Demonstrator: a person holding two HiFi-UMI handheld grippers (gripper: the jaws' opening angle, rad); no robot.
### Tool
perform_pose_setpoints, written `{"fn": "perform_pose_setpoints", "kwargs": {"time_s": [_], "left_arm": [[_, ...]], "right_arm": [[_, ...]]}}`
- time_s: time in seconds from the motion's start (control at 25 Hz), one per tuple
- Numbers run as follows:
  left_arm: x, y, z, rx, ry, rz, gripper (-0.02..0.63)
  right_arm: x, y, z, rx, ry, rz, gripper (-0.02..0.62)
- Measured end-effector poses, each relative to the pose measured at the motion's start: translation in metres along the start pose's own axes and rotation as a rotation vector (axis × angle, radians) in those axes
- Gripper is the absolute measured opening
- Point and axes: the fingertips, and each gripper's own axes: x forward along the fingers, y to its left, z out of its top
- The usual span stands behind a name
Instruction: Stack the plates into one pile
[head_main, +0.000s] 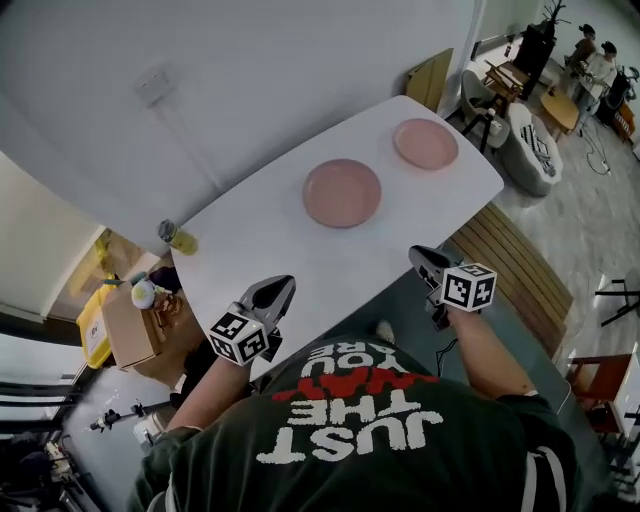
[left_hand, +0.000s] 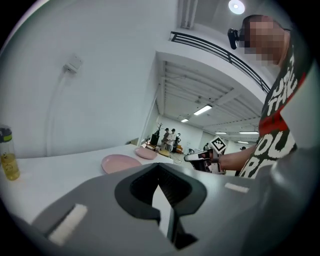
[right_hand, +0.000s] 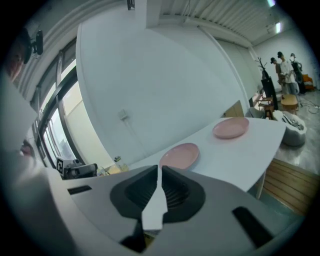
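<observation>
Two pink plates lie apart on the white table (head_main: 300, 255): one near the middle (head_main: 342, 193), the other (head_main: 425, 143) farther back toward the right end. Neither gripper touches them. My left gripper (head_main: 283, 288) hovers over the table's near edge, its jaws shut on nothing. My right gripper (head_main: 420, 255) hangs just off the near right edge, jaws drawn together and empty. In the left gripper view both plates (left_hand: 121, 163) (left_hand: 146, 153) lie beyond the jaws. The right gripper view has the near plate (right_hand: 180, 155) just past its tips and the far plate (right_hand: 230, 127) beyond.
A small bottle of yellow liquid (head_main: 178, 237) stands at the table's left corner. A cardboard box (head_main: 130, 325) sits on the floor below that end. A slatted wooden bench (head_main: 520, 265) runs along the right side. People stand far off (head_main: 595, 55). A white wall backs the table.
</observation>
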Motion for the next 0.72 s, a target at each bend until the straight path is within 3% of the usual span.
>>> {"fn": "perform_pose_setpoints", "kwargs": {"time_s": [0.12,0.36,0.56,0.72], "left_arm": [[0.053,-0.004,0.012,-0.057,-0.033,0.054,0.008],[0.110,-0.003,0.041,-0.045,-0.041,0.136,0.008],[0.114,0.018,0.047,-0.031,-0.024,0.177,0.008],[0.116,0.033,0.047,-0.022,-0.015,0.141,0.008]], "right_arm": [[0.007,-0.035,0.026,-0.044,0.064,0.063,0.029],[0.024,-0.084,0.069,-0.072,0.090,0.151,0.029],[0.049,-0.082,0.067,-0.058,0.107,0.193,0.029],[0.058,-0.070,0.061,-0.050,0.096,0.179,0.029]]}}
